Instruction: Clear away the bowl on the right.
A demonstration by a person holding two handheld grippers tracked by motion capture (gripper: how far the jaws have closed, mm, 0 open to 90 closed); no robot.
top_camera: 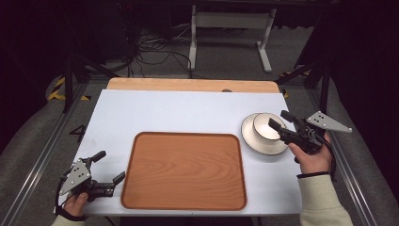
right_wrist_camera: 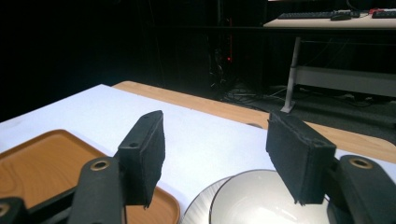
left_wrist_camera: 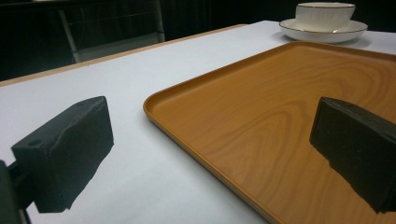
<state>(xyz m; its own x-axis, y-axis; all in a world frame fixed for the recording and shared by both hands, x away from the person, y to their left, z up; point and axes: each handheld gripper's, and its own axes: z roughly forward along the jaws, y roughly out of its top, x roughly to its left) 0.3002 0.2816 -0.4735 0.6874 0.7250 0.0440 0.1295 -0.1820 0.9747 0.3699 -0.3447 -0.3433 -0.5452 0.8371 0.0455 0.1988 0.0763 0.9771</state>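
Dark room; grey floor (top_camera: 226,52) w/ cables (top_camera: 155,52); white desk frame (top_camera: 230,21) behind.

Bowl (top_camera: 266,126) on plate (top_camera: 249,139), right of tray (top_camera: 183,202).

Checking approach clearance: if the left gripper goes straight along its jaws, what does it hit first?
Probably the wooden tray: the left gripper points across its near rim, jaws open and empty. The cup on its saucer lies beyond.

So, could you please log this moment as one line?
right gripper: open, over bowl on plate | left gripper: open, beside tray | tray: bare
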